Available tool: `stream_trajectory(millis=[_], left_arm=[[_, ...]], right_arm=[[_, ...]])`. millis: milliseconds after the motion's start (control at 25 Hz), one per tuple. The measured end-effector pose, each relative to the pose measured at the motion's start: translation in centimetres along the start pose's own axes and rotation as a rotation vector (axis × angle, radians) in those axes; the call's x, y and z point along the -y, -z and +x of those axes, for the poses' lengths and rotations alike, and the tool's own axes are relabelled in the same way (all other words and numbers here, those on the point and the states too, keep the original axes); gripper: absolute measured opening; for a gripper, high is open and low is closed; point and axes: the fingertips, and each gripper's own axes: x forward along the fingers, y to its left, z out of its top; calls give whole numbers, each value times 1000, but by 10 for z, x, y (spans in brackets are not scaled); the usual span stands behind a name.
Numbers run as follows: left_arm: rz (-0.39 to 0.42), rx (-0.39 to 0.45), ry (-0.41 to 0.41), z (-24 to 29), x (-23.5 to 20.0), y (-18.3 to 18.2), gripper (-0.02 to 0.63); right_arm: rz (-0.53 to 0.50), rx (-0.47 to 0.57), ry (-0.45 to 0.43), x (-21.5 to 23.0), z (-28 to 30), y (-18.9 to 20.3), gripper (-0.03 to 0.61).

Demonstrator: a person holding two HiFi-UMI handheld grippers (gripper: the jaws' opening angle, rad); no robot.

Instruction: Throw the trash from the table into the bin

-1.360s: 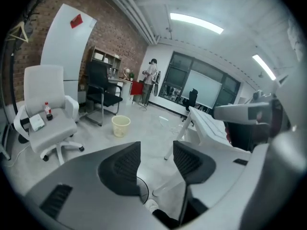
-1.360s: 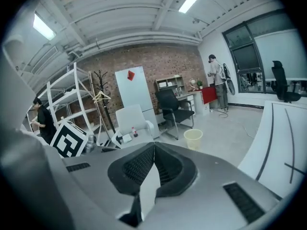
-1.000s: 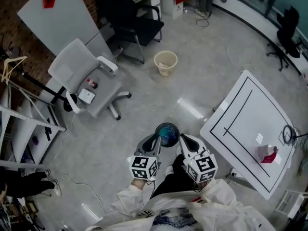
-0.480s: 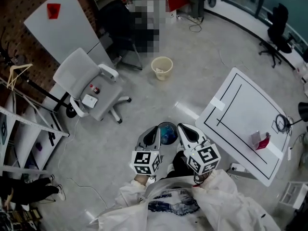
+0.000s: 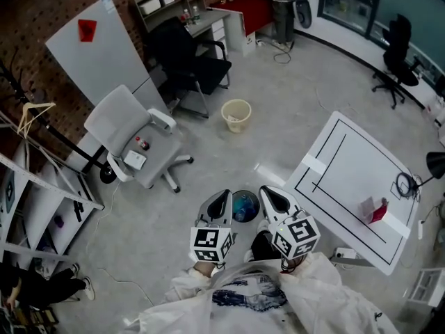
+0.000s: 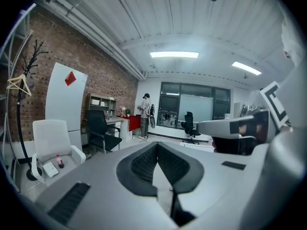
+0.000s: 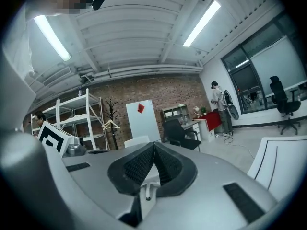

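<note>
The left tongs (image 6: 157, 145) and the right tongs (image 7: 153, 143) are each pressing together on nothing, while the red and white trash (image 5: 375, 211) is lying on the white counter (image 5: 348, 158), well apart from the beige bin (image 5: 237, 115) that is standing on the floor.

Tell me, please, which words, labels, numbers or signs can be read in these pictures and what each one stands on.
No text is readable in any view.
Marker cubes: black-and-white square patterns, no letters.
Red patch on the white board: plain shape, no lettering visible.
White card on the grey chair: too small to read.
Red item on the white table: too small to read.
</note>
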Motion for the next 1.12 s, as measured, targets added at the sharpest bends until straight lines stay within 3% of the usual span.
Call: stream_trajectory(millis=[480,1120], left_arm=[[5,19,-24,-10,-7,-8,8],[-22,12,7,-10,-4,-2,8]], right_arm=[[-22,-2,-17,-10,4,-3,21],[-26,-20,-6,-12,0,2,20]])
